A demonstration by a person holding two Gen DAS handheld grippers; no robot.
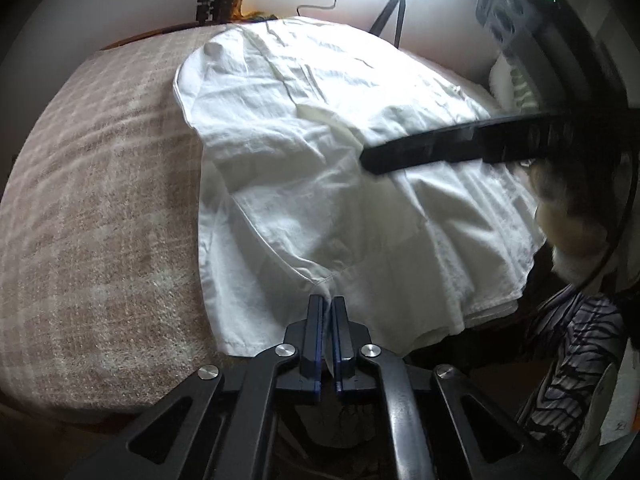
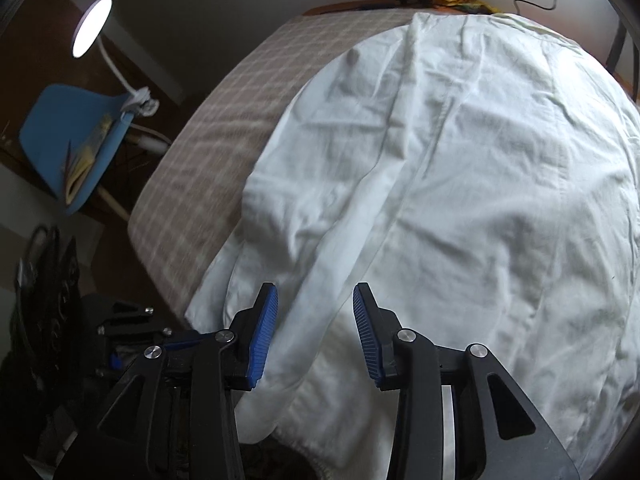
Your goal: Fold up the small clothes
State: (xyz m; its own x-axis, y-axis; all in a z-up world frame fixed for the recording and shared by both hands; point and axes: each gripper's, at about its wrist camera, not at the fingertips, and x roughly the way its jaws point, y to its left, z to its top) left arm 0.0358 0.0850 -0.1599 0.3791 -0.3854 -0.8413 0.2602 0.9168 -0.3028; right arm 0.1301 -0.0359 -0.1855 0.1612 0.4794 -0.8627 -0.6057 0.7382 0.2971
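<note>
White crumpled cotton garment (image 1: 320, 168) is lying spread over the beige checked blanket (image 1: 100, 200) that is covering the table, and it serves as the landmark for everything else.

Left of the garment, the blanket is lying bare and flat, giving the widest open room for swinging cloth across. Farther left, seen from the right wrist camera, a blue plastic chair (image 2: 68, 136) with a white clip-on lamp (image 2: 92, 26) is standing well apart from the garment, below table level.

At the garment's near hem, the left gripper (image 1: 330, 320) is pinching a fold of the white fabric between its 2 pressed-together fingers. The cloth is looking thin, light and limp, so it is likely going to sag and drag rather than hold a shape; hems and seams seem the firmest places for taking hold.

Over the garment's near middle, the right gripper (image 2: 315, 320) is hovering with its 2 blue ribbed pads (image 2: 264, 336) spread wide apart, holding nothing. A long seam ridge is running just ahead of it.

Right of the garment, the near edge is hanging over the table rim, and room is looking tighter: a black tripod (image 1: 394, 12) and a bright light are standing just behind the far right corner.
</note>
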